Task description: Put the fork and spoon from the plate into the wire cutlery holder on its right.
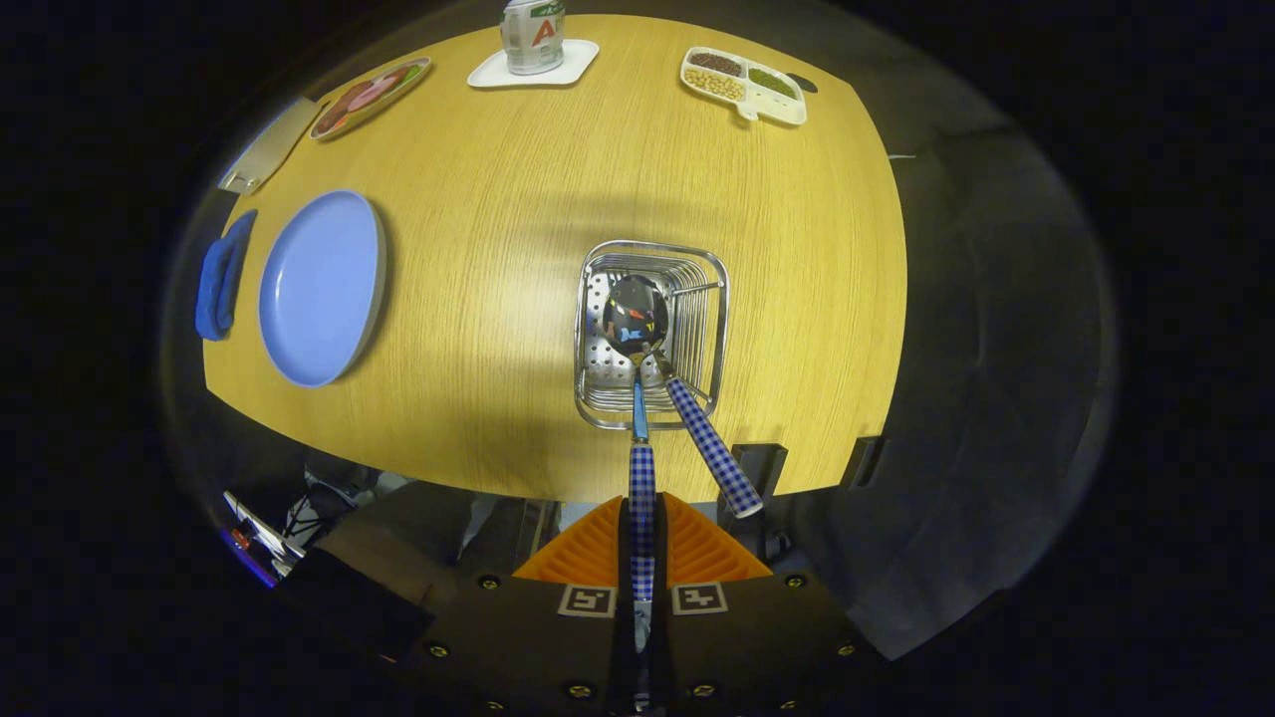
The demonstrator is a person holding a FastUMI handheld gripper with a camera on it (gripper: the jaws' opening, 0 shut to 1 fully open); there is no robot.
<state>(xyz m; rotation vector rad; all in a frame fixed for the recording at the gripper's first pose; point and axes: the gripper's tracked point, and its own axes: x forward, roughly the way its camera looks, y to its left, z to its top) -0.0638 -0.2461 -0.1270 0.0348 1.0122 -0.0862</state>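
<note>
My gripper [642, 510] looks straight down with its orange fingers [697, 548] shut on the blue-checked handle of the spoon [635, 317]. The spoon's dark shiny bowl hangs inside the mouth of the wire cutlery holder [652, 246], just ahead of the fingers. The fork [712, 448] stands in the holder, its checked handle leaning out over the near rim, right of the spoon handle; its tines are hidden behind the spoon bowl. The blue plate [321, 287] lies bare to the holder's left.
A folded blue cloth [221, 279] lies beyond the plate's left side. At the table's far edge are a patterned plate [371, 97], a can on a white coaster [535, 40] and a divided dish of beans [744, 85]. The wooden table's near edge runs under the fingers.
</note>
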